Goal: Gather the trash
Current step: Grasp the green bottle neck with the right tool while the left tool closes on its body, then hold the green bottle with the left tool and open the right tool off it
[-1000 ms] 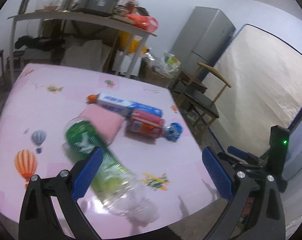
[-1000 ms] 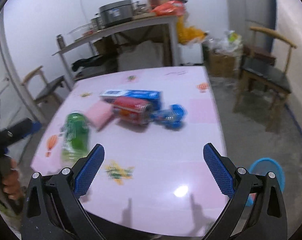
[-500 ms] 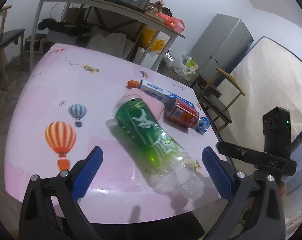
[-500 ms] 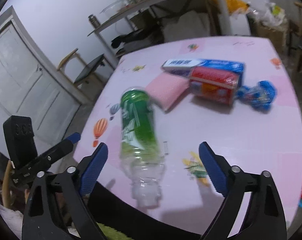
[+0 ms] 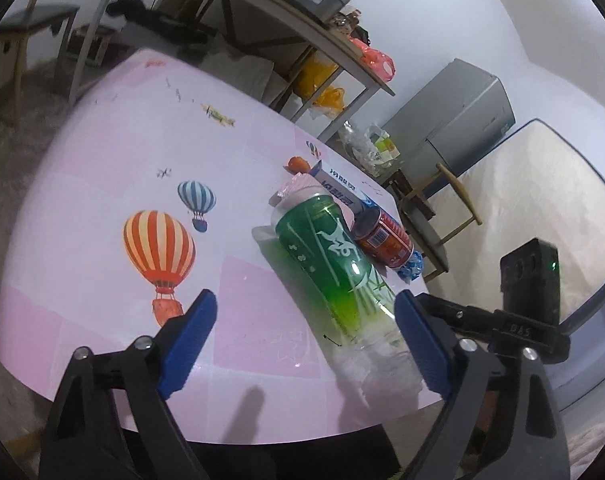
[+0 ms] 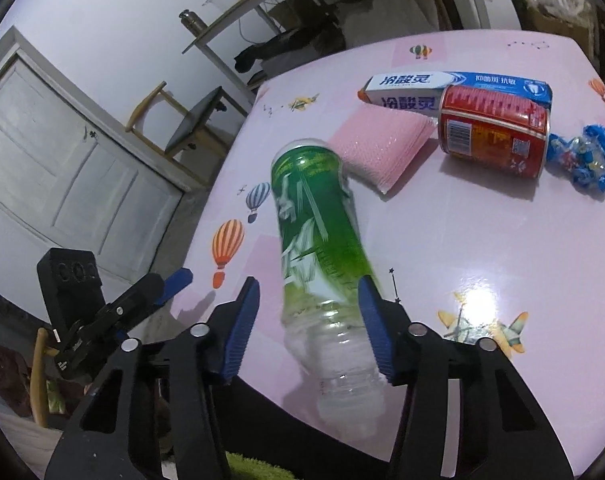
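A green-labelled plastic bottle [image 6: 318, 240] lies on the pink table [image 6: 482, 248], neck toward the near edge; it also shows in the left wrist view [image 5: 334, 252]. My right gripper [image 6: 308, 320] is open with its jaws on either side of the bottle's clear neck end, the right pad close to it. My left gripper [image 5: 306, 340] is open and empty above the near table edge, the bottle by its right finger. Behind lie a pink sponge [image 6: 378, 148], a toothpaste box [image 6: 462, 88], a red can [image 6: 494, 136] and a blue wrapper [image 6: 582, 160].
The table's near edge runs just under both grippers. A wooden chair [image 6: 182, 120] and a white door [image 6: 62, 168] stand to the left. A cluttered shelf [image 5: 262, 12], a grey fridge [image 5: 462, 128], another chair [image 5: 434, 208] and a mattress [image 5: 542, 208] lie beyond.
Both grippers have swung toward the green bottle. The right gripper has come down around its neck end with narrower jaws. The left gripper has shifted left, staying open.
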